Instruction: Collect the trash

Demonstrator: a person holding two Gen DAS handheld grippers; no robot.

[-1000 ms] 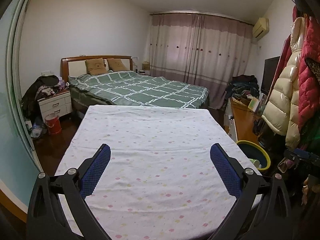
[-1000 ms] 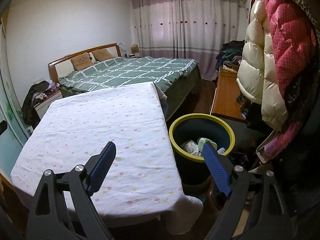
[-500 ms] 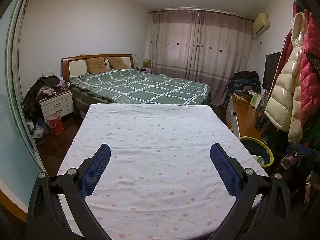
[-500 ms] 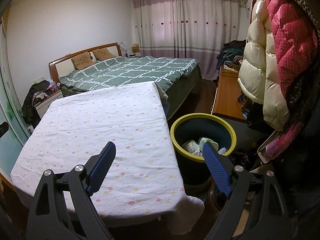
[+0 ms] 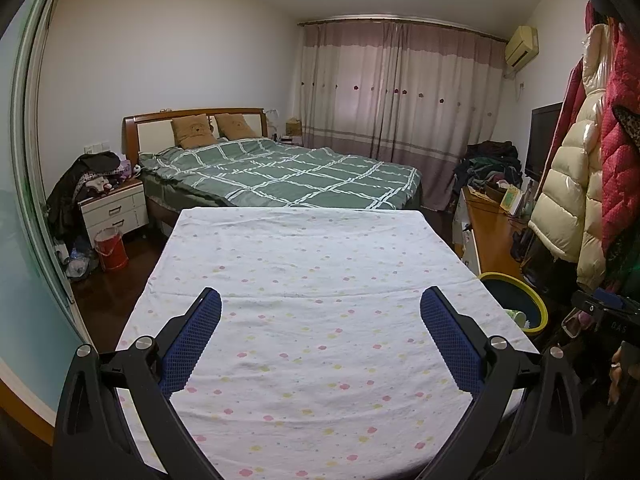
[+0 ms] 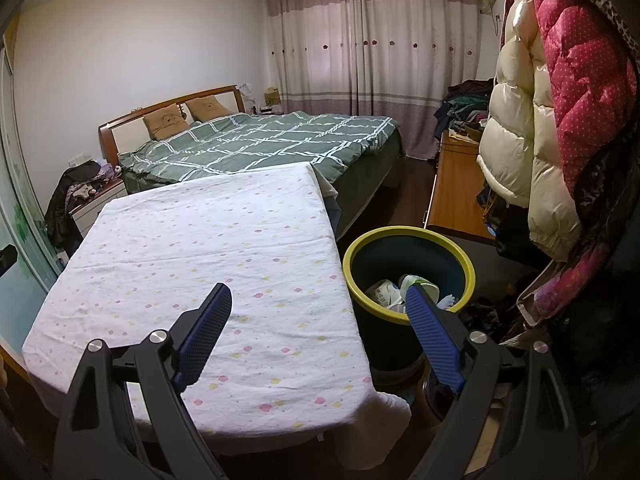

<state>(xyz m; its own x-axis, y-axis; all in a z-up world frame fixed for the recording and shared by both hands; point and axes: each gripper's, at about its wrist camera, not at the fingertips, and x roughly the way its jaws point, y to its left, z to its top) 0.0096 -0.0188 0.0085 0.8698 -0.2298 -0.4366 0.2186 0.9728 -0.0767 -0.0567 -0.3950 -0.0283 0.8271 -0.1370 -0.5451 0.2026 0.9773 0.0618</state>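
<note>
Here, the trash (image 6: 404, 294) lies in the yellow-rimmed bin (image 6: 408, 236) on the floor just beside the counter (image 6: 208, 248) under its dotted cloth, while my right gripper (image 6: 320, 300) and left gripper (image 5: 320, 306) hang over that cloth with jaws wide apart, holding nothing.
</note>
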